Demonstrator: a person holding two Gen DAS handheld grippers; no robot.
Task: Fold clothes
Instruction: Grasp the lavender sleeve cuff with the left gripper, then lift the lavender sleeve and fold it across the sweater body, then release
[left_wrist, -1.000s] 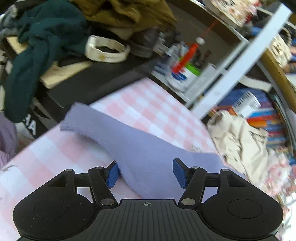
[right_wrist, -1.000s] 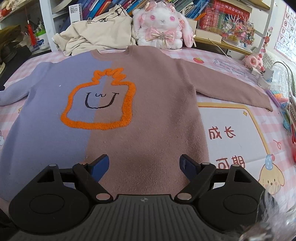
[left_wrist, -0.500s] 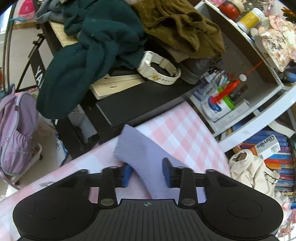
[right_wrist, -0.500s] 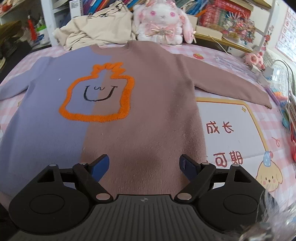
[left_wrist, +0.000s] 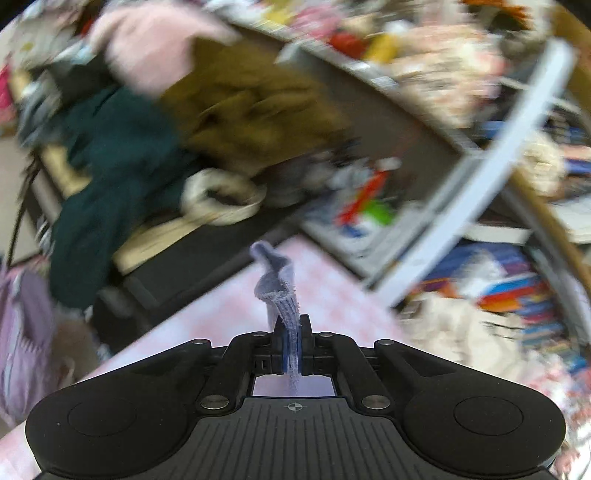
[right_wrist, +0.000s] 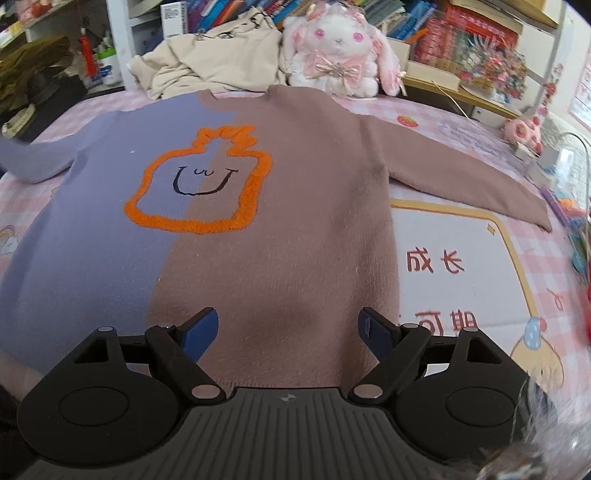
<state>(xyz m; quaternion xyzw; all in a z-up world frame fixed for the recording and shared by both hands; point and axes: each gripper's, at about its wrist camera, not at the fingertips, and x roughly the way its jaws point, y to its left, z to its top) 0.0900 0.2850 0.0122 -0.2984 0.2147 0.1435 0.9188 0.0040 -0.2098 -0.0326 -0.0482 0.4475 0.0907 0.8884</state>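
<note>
A sweater (right_wrist: 258, 206), half lilac and half brown, lay flat on a pink checked cloth (right_wrist: 436, 110) covering what may have been a bench or a bed; the surface under the cloth was hidden. The brown sleeve (right_wrist: 461, 177) lay spread out from the sweater's body toward the cloth's edge. The lilac sleeve (right_wrist: 33, 158) ran off the frame on the other side, so its cuff was cut off in the right wrist view. An orange outline (right_wrist: 199, 184) with a drawn smile sat on the sweater's chest. Past the collar sat a cream garment (right_wrist: 214, 62) in a heap and, beside it, a plush rabbit (right_wrist: 340, 48), both in front of bookshelves.

The right tool (right_wrist: 288, 328) hovered over the sweater's hem with its jaws wide apart, holding nothing. The hem itself was partly covered by the tool's body.

In the left wrist view, the left tool (left_wrist: 291, 343) was clamped on the lilac cuff (left_wrist: 284, 306), which stood up in a twisted bunch from between the pinched jaws. Everything beyond was smeared by motion blur: a dark green garment (left_wrist: 110, 177), an olive one (left_wrist: 251, 118) and shelves could only roughly be made out.
</note>
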